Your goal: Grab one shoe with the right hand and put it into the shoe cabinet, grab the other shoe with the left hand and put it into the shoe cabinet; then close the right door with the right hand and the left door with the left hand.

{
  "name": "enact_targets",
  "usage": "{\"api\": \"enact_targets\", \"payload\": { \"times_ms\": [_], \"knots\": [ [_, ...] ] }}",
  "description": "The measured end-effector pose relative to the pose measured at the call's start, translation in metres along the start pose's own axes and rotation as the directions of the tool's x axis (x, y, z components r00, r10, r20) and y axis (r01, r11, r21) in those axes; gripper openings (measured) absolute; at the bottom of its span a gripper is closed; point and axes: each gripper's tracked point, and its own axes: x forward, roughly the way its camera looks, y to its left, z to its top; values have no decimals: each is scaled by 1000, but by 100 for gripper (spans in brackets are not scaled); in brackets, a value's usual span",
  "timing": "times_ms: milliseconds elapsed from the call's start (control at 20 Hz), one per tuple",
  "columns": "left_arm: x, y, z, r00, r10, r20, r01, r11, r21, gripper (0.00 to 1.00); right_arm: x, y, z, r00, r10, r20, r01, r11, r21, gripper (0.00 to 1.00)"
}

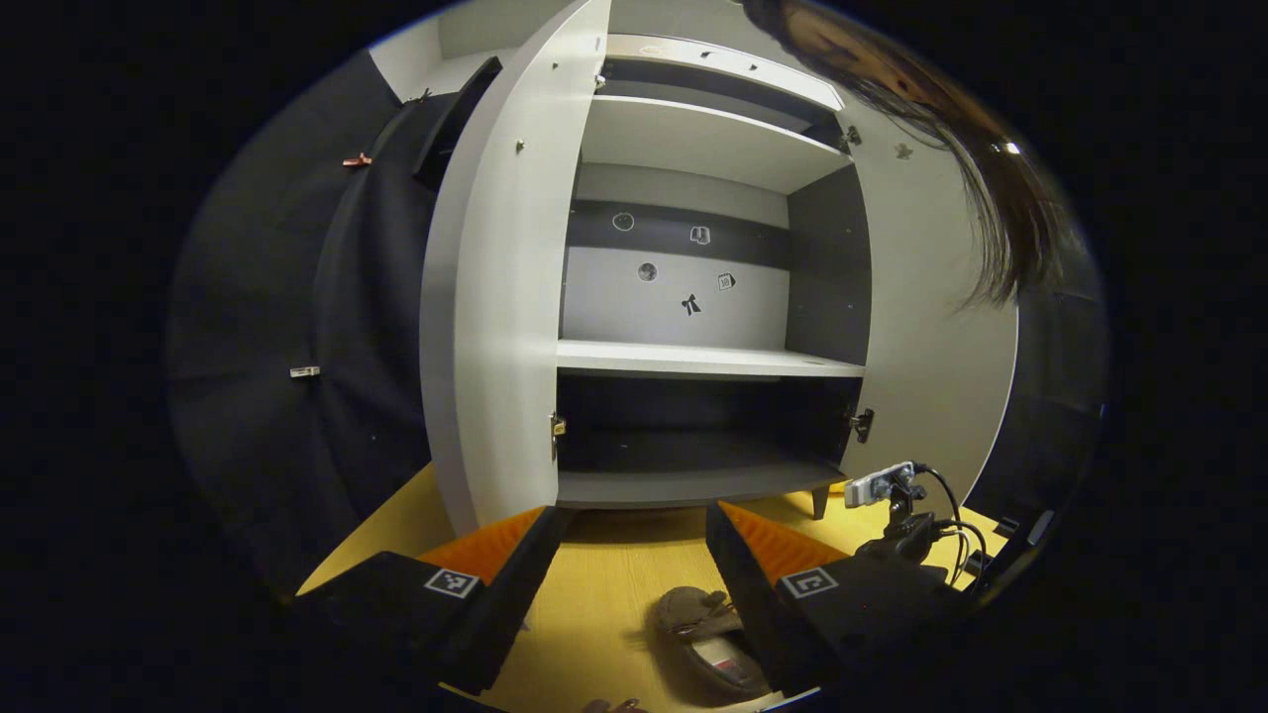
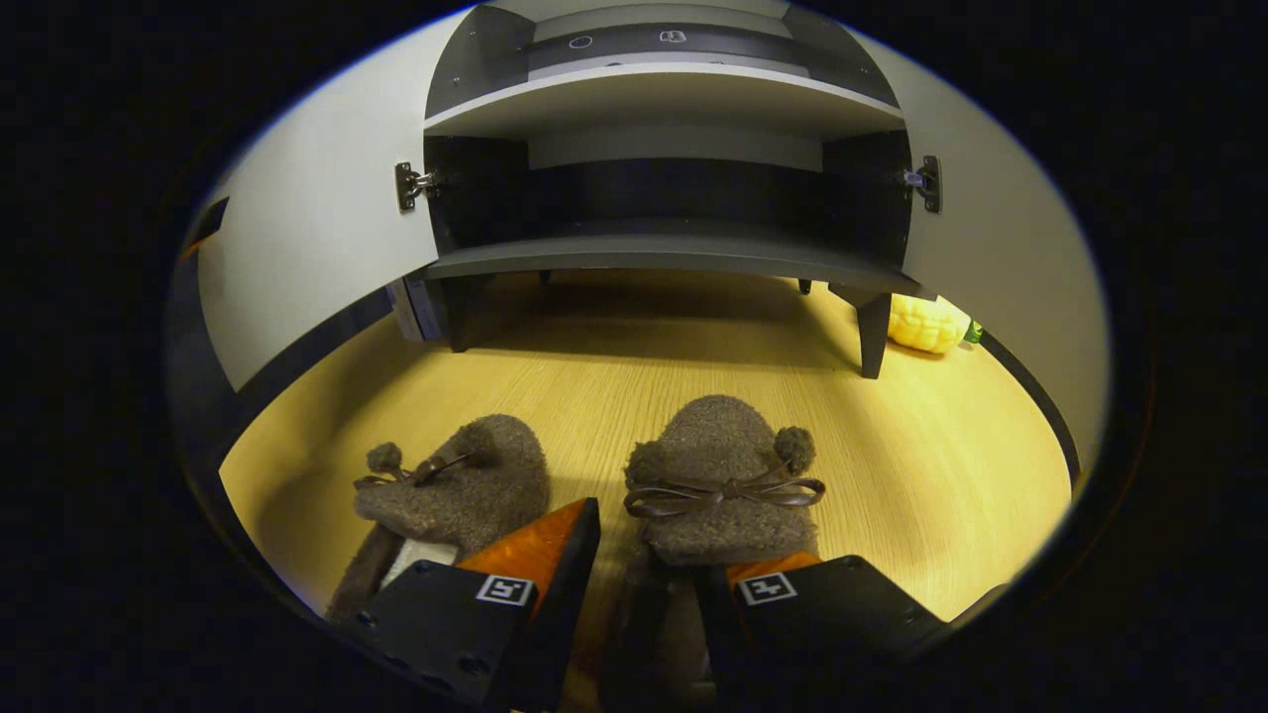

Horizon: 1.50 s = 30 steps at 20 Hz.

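My right gripper (image 2: 639, 584) sits low over the floor (image 2: 921, 465), its jaws narrowed around the heel end of the right-hand shoe (image 2: 723, 475); I cannot tell whether both fingers press on it. The other shoe (image 2: 461, 485) lies just beside it, apart. My left gripper (image 1: 634, 555) hangs spread wide with nothing between its fingers, one shoe (image 1: 708, 639) below it on the floor. Ahead, the shoe cabinet (image 1: 693, 356) stands with both doors swung out; the shelves I can see hold nothing. Open floor runs between shoes and cabinet. A yellow object (image 2: 926, 324) lies by the cabinet's right leg.
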Motion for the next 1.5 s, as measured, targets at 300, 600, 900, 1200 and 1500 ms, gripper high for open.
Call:
{"api": "enact_targets", "payload": {
  "times_ms": [300, 600, 900, 1200, 1500],
  "knots": [
    [3, -9, 0, 1000, -21, 2, 21, 999, -29, 94, 3, -5, 1, 1000, -2, -2, 2, 1000, 27, 32],
    [1, -16, -1, 1000, -31, -3, 30, 999, -40, 95, 3, 0, 0, 999, 46, -6, -46, 999, 21, 9],
    [-12, -28, 18, 999, -49, 19, 50, 998, -48, 95, -49, -1, 53, 993, 106, 59, -107, 994, 19, 9],
    [-42, -53, 64, 992, -98, 79, 100, 995, -19, 94, -127, -7, 213, 935, 110, 337, -99, 994, -51, 9],
    [-65, -88, 109, 981, -156, 119, 162, 986, -40, 94, -150, -36, 357, 861, 45, 507, -9, 997, -73, 8]
  ]
}}
